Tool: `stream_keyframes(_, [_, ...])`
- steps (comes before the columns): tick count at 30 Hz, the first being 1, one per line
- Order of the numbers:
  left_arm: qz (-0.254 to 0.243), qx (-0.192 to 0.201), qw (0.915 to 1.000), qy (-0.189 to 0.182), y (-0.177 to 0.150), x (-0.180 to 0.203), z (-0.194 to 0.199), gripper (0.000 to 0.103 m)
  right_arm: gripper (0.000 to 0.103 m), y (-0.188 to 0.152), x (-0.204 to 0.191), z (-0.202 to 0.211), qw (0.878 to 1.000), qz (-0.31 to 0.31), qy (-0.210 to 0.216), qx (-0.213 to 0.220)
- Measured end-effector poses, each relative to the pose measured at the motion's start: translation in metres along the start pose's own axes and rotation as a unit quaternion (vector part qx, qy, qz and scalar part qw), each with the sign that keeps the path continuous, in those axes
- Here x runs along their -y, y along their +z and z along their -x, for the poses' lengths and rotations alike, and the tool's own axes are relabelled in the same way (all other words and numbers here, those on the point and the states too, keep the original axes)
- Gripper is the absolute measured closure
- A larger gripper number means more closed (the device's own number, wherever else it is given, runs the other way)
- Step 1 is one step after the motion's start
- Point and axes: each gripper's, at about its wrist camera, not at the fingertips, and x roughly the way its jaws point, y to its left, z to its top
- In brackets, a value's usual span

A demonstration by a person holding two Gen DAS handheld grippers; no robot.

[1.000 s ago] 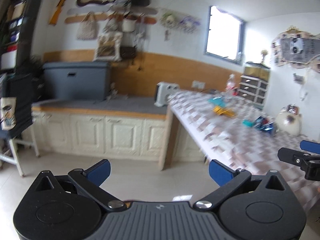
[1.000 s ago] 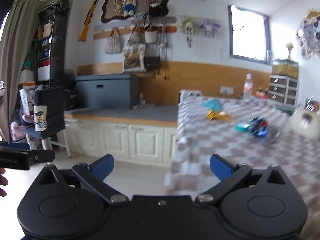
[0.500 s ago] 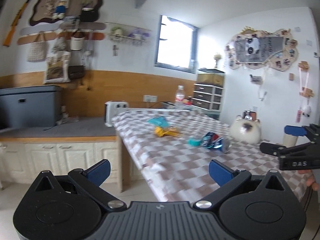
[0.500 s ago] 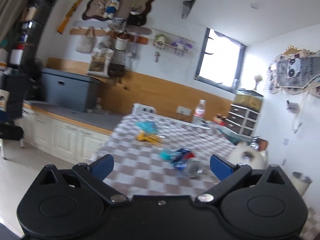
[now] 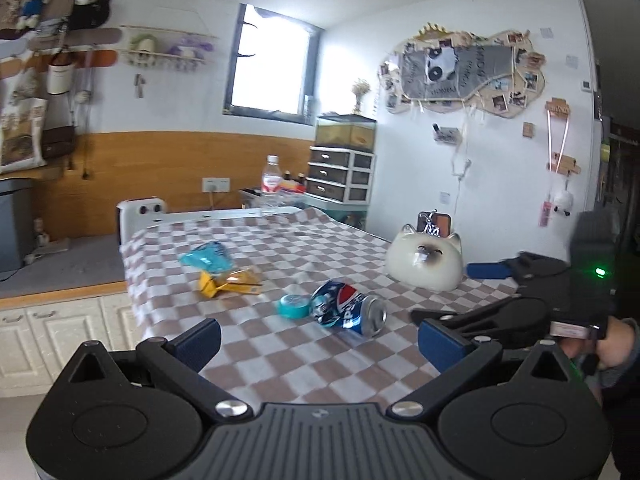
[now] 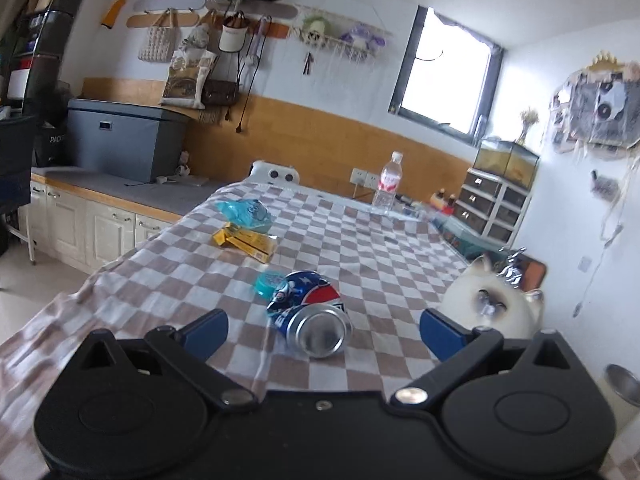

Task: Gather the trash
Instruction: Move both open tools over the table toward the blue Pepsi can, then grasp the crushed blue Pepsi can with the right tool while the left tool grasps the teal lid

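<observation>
A crushed blue Pepsi can (image 5: 349,309) lies on its side on the checkered table (image 5: 280,360), also in the right wrist view (image 6: 310,314). A teal round lid (image 5: 295,306) lies beside it (image 6: 269,282). Further back lie a yellow wrapper (image 5: 228,280) (image 6: 246,240) and a teal wrapper (image 5: 206,258) (image 6: 244,210). My left gripper (image 5: 316,338) is open and empty, short of the can. My right gripper (image 6: 322,330) is open and empty, with the can just ahead between its fingers; it also shows in the left wrist view (image 5: 476,296).
A white cat-shaped ornament (image 5: 424,260) sits at the table's right side. A water bottle (image 5: 271,184) stands at the far end. A drawer unit (image 5: 342,178) stands by the far wall. Cabinets (image 6: 80,216) run along the left. A metal bin (image 6: 622,382) stands at right.
Both grippers have swung right from the cabinets to face the table and have come closer to the can. Both stay open.
</observation>
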Motion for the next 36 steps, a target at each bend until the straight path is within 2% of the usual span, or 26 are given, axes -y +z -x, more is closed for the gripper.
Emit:
stream_keyframes(5, [0.017, -0.021, 0.9995, -0.016, 0.012, -0.005, -0.046, 0.000, 0.000, 0.009, 0.021, -0.054, 0.997, -0.044, 0.051, -0.030])
stream_keyframes(10, [0.095, -0.036, 0.9942, -0.035, 0.021, -0.029, -0.091, 0.000, 0.000, 0.008, 0.034, -0.108, 0.991, -0.085, 0.088, -0.055])
stream_keyframes(13, [0.152, -0.047, 0.9868, -0.031, 0.024, -0.044, -0.118, 0.000, 0.000, 0.001, 0.033, -0.142, 0.988, -0.096, 0.086, -0.086])
stream_keyframes(15, [0.169, -0.053, 0.9839, -0.025, 0.025, -0.052, -0.134, 0.000, 0.000, -0.005, 0.030, -0.159, 0.987, -0.093, 0.075, -0.106])
stream_keyframes(17, [0.173, -0.062, 0.9829, -0.013, 0.024, -0.057, -0.152, 0.000, 0.000, -0.010, 0.028, -0.168, 0.986, -0.093, 0.084, -0.110])
stream_keyframes(20, [0.168, -0.070, 0.9834, 0.001, 0.020, -0.059, -0.175, 0.000, 0.010, -0.015, 0.030, -0.173, 0.984, -0.101, 0.098, -0.109])
stream_keyframes(23, [0.148, -0.072, 0.9863, 0.009, 0.017, -0.058, -0.197, 0.000, 0.012, -0.015, 0.032, -0.169, 0.986, -0.093, 0.097, -0.100])
stream_keyframes(27, [0.080, -0.081, 0.9931, 0.029, 0.014, -0.043, -0.222, 0.001, 0.015, -0.016, 0.043, -0.156, 0.988, -0.095, 0.081, -0.087])
stream_keyframes(31, [0.034, -0.104, 0.9931, 0.043, 0.010, -0.032, -0.250, 0.003, 0.019, -0.026, 0.062, -0.151, 0.983, -0.133, 0.074, -0.100])
stream_keyframes(34, [0.000, -0.119, 0.9912, 0.059, 0.007, -0.026, -0.269, 0.009, 0.020, -0.031, 0.075, -0.146, 0.978, -0.162, 0.083, -0.099])
stream_keyframes(36, [-0.023, -0.128, 0.9895, 0.064, 0.004, -0.022, -0.280, 0.023, 0.021, -0.033, 0.082, -0.143, 0.975, -0.178, 0.091, -0.098])
